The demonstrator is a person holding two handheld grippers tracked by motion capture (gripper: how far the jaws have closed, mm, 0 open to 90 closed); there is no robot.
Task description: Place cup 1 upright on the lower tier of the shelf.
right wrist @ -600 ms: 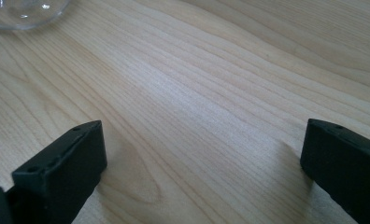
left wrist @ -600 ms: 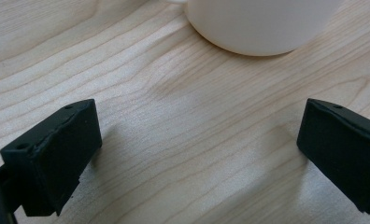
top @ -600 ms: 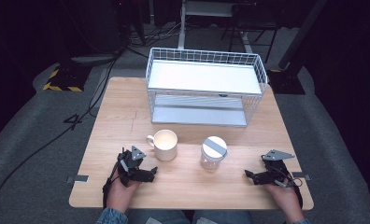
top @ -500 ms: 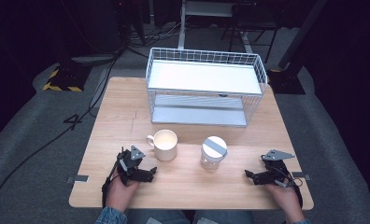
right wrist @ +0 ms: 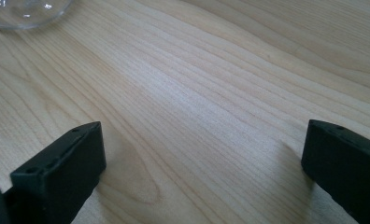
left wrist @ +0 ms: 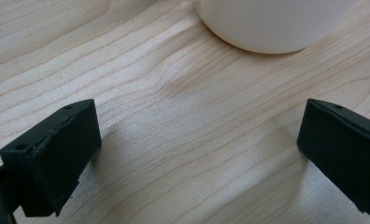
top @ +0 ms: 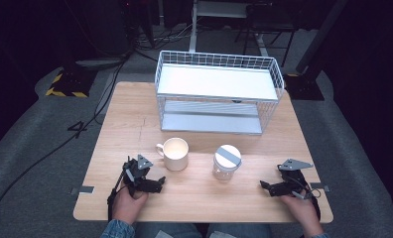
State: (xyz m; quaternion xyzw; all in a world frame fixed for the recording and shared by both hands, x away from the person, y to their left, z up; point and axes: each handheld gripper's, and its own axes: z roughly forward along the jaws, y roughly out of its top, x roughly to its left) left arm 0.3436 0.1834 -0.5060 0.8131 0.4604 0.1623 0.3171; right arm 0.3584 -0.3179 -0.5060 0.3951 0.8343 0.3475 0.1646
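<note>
Both hand-held grippers, left (top: 157, 182) and right (top: 265, 185), rested spread (nothing pinched); next, I reckoned, reaching for mug (top: 175, 153) and jar (top: 226, 162).

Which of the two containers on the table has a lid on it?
The glass jar, right of the white mug. It wears a white lid with a grey strip; the mug is open-topped with a handle.

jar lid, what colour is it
White with a grey stripe across the jar lid, seen best in the high view.
</note>
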